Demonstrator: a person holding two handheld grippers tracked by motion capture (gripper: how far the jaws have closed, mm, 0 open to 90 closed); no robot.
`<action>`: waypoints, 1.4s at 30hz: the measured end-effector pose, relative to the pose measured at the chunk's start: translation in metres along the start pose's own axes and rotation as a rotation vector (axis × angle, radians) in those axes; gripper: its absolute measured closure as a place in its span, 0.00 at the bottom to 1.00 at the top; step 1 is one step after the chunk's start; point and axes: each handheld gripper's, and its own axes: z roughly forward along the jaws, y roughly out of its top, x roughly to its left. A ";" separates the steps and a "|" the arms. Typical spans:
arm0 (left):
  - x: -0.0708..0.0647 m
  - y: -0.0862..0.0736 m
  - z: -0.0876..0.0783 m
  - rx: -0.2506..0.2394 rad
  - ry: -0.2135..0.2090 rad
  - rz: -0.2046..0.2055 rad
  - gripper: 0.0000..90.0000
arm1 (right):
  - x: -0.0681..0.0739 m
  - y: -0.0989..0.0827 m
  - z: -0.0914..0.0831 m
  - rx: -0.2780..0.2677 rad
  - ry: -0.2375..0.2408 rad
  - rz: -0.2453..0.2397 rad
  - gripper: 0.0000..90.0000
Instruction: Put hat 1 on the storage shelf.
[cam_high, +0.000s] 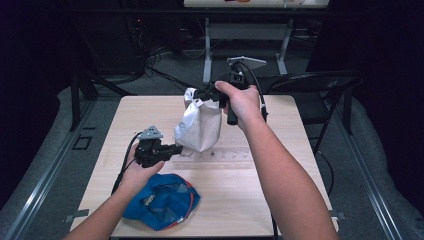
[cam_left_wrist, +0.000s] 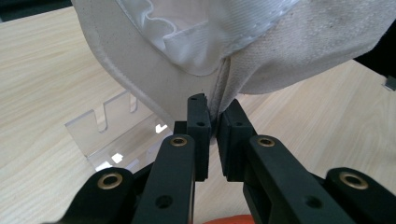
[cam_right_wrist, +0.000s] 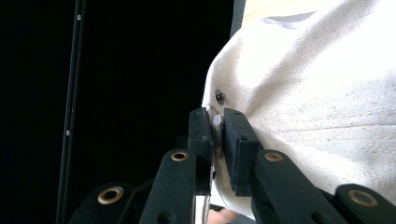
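Two tongs are holding a white cap up over the tabletop.

Nearest the person, a blue cap (cam_high: 162, 201) is lying on the tabletop (cam_high: 240, 195) just behind the left tongs (cam_high: 179, 148). The left tongs are pinching the lower edge of the white cap (cam_high: 199, 125), their jaws pressed on the fabric. Beneath that cap a clear rack (cam_left_wrist: 119, 133) is standing, just ahead of the left tongs. Farther off and higher, the right tongs (cam_high: 201, 94) are gripping the cap's top edge, jaws pressed together on it.
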 end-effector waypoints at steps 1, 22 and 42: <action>-0.002 -0.001 0.001 0.005 0.013 0.006 0.94 | 0.000 0.000 0.000 0.000 0.000 0.000 0.91; -0.019 -0.023 0.012 0.039 0.174 0.000 0.94 | 0.006 -0.013 0.022 0.068 -0.098 -0.078 0.91; -0.013 -0.035 0.016 0.025 0.145 -0.032 0.70 | -0.012 -0.016 0.022 0.064 -0.140 -0.089 0.89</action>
